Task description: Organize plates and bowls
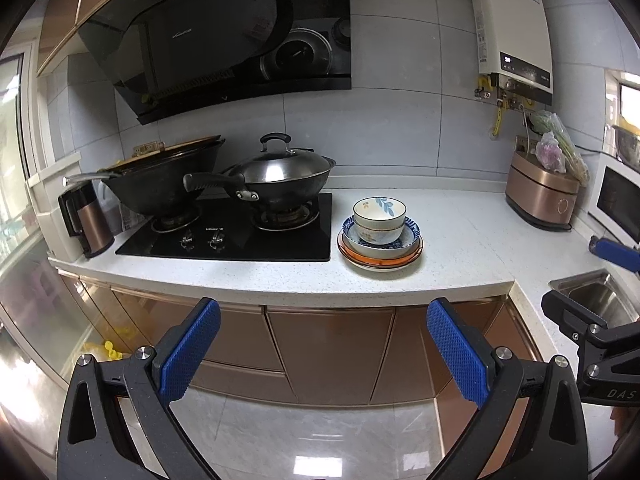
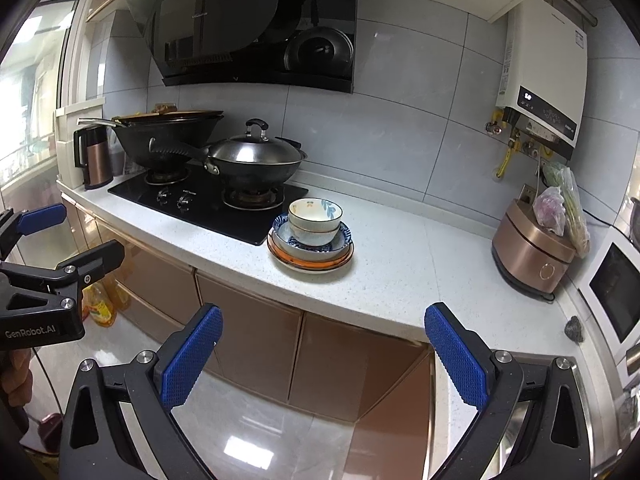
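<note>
Dishes stacked, both tools idle and apart from them.

Nearest, left tool (image 1: pixel 323 354) and right tool (image 2: pixel 323 356) spread wide, empty, short of the surface (image 1: pixel 460 240). Mid-frame beside the stove (image 1: pixel 240 236): two bowls (image 1: pixel 379 218) nested in a blue-patterned dish (image 1: pixel 382 240) atop plates (image 1: pixel 380 258); looks largely organized. Only right view: oil bottle (image 2: pixel 98 304) lower left, scouring pad (image 2: pixel 575 329) far right.

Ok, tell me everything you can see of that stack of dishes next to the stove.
The stack of dishes stands upright on the white speckled counter, just right of the black hob. The bottom is an orange-rimmed plate, possibly two. On it sits a wide blue-patterned bowl, and nested in that are two cream bowls, the top bowl showing a blue leaf print. All look like glazed ceramic. Neither gripper touches it.
</note>
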`<state>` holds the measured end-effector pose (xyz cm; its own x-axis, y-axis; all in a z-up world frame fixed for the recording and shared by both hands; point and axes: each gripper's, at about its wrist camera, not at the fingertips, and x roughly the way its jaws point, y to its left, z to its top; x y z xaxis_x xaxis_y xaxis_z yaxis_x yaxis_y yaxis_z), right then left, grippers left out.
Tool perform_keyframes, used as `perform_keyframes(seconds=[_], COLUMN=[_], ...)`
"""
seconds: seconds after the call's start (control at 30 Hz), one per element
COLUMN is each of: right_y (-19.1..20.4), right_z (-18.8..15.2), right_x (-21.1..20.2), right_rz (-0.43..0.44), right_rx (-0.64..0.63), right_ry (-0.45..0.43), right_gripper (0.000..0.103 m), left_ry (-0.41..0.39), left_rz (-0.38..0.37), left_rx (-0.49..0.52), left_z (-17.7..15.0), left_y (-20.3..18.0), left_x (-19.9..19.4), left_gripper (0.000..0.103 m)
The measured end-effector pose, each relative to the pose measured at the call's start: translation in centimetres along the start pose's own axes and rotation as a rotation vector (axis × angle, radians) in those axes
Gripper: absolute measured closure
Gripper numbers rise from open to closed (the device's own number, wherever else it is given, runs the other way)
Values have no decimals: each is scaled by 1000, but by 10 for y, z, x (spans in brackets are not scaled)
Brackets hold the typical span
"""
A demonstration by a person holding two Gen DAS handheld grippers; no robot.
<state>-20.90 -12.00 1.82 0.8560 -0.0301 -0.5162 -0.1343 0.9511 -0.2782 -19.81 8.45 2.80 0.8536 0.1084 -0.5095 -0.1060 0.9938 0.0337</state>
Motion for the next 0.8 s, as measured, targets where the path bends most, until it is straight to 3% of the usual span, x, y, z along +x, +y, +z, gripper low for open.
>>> perform_keyframes(seconds=[0.33, 0.8], right_y=[10, 11], right_z=[-17, -11], right_x=[15, 25], right_rz=[-6, 6], right_rx=[23, 22], right_ry=[23, 28], right_gripper=[0, 0], left_ry=[55, 16], left_rz=[60, 42], left_rx=[-60, -50], left_z=[-22, -15], left_y=[7, 3], left_x=[24, 17], left_gripper=[2, 2])
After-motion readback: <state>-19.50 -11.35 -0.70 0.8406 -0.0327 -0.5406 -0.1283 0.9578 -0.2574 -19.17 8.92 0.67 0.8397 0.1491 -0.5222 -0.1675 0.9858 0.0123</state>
